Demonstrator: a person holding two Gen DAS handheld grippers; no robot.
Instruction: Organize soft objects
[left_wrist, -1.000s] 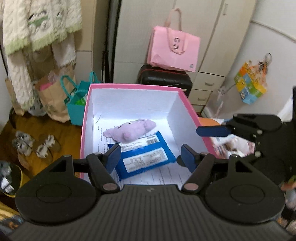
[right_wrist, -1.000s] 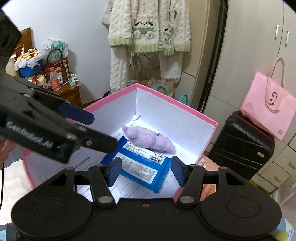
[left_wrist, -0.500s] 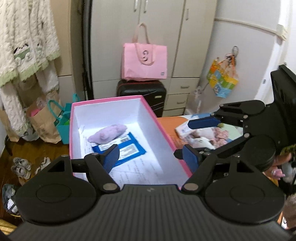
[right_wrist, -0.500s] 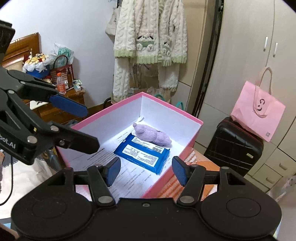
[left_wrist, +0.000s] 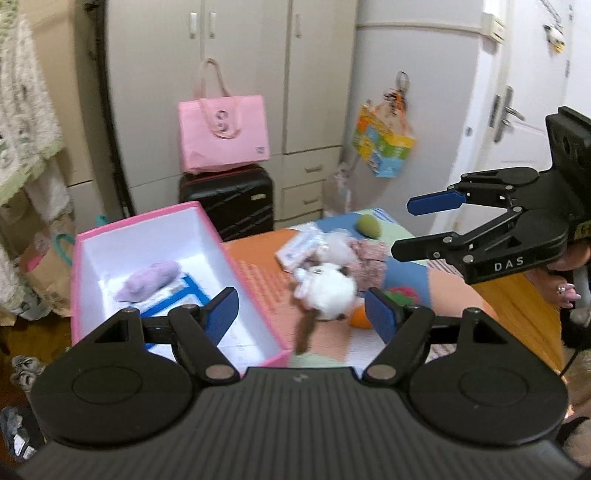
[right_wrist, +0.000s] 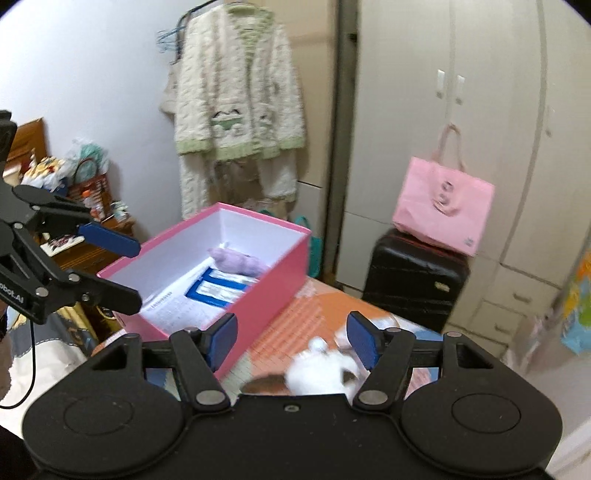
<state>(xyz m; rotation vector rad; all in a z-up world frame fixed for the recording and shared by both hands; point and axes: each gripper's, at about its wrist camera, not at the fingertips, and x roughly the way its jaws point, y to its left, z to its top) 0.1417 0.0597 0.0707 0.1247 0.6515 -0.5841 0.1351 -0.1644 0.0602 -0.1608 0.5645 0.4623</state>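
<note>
A pink box (left_wrist: 147, 221) with white inner walls sits on the left of the orange-patterned surface. In it lie a purple plush (left_wrist: 151, 282) and a blue packet (left_wrist: 184, 295). To its right is a heap of soft things: a white plush toy (left_wrist: 328, 291), floral fabric (left_wrist: 365, 254) and a green ball (left_wrist: 368, 225). My left gripper (left_wrist: 302, 317) hangs open and empty above the white plush. My right gripper (left_wrist: 410, 227) hovers to the right. Its jaws (right_wrist: 291, 341) are opening with nothing between them, above the white plush (right_wrist: 321, 373), beside the box (right_wrist: 280, 266).
A black suitcase (left_wrist: 229, 199) with a pink bag (left_wrist: 221, 136) on it stands behind the box, against the wardrobe. A knitted cardigan (right_wrist: 236, 103) hangs on the wall. A hand (left_wrist: 565, 288) holds the right gripper. An orange ball (left_wrist: 360, 317) and a white packet (left_wrist: 299, 247) lie in the heap.
Both grippers have drawn back from over the box and swung right toward the heap of soft things. The right gripper's jaws stand wider than before.
</note>
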